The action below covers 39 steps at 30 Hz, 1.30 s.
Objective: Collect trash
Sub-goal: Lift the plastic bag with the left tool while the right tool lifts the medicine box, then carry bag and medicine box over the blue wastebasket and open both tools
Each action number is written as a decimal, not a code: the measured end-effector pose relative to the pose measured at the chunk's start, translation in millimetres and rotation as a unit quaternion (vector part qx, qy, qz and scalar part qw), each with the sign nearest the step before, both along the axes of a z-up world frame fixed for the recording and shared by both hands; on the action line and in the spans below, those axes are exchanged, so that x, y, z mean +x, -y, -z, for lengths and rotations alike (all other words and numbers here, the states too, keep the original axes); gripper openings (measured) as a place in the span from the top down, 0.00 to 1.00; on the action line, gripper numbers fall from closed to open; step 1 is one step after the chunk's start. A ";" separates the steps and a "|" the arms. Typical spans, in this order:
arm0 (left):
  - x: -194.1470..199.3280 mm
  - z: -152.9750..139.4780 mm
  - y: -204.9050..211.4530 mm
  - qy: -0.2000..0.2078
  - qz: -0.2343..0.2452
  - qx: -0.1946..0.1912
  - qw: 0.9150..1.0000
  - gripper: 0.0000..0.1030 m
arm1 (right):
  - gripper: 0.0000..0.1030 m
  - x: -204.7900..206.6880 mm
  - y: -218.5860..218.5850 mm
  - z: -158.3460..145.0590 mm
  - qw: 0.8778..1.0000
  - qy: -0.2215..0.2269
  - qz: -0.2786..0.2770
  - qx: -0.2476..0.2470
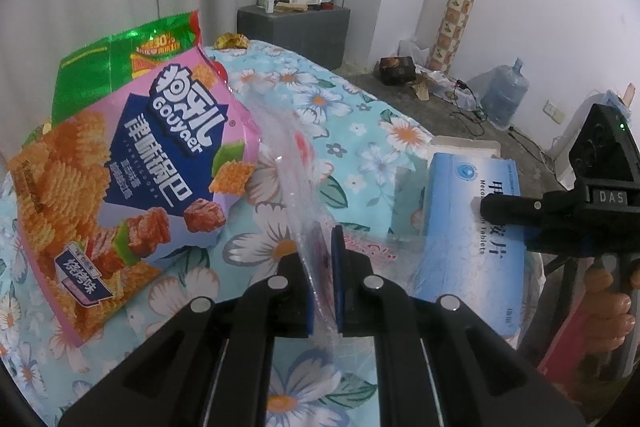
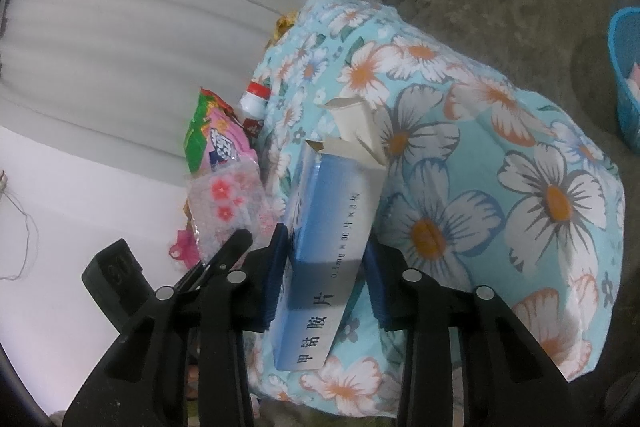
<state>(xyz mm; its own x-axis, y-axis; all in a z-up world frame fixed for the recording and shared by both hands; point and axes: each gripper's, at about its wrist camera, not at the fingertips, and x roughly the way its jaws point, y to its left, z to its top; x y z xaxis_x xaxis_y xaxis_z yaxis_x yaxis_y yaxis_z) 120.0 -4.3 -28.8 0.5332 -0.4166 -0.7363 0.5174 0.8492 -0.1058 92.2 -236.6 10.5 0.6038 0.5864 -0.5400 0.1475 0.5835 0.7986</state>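
Trash here meant light packaging, and the right claw had the blue tablet box between its blue pads, jaws partly closed about the narrow sides of the carton, low in the right wrist view; whether both pads pressed on it I could not tell, since a thin gap seemed to show at the right pad. The box looked like thin cardboard, its end flaps torn open toward the upper middle of that frame, so it was probably empty, very light and easy to crush; a hold across the solid middle of the body, away from the open flaps, seemed safest.

Outward, the box lay on a floral cloth over what may be a tabletop or a bed.

In the left wrist view the left claw was almost fully closed, pinching the edge of a clear plastic bag at lower centre. That film looked limp and slippery, best held by a gathered fold. At left lay a pink snack bag over a green snack bag, both crinkly, light and likely to be taken by a top seam.
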 end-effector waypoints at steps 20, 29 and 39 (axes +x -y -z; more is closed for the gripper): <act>-42.8 -48.4 -17.6 0.067 -0.001 -0.028 0.997 0.95 | 0.74 -29.1 -8.7 -44.1 0.998 0.055 0.015 -0.034; -47.8 -77.6 0.7 0.095 0.028 -0.028 0.995 0.95 | 0.74 -50.3 9.5 -57.3 0.995 0.092 0.041 -0.024; -47.3 -99.2 75.6 0.113 0.093 -0.015 0.989 0.95 | 0.74 -73.7 61.3 -55.0 0.988 0.118 0.098 0.004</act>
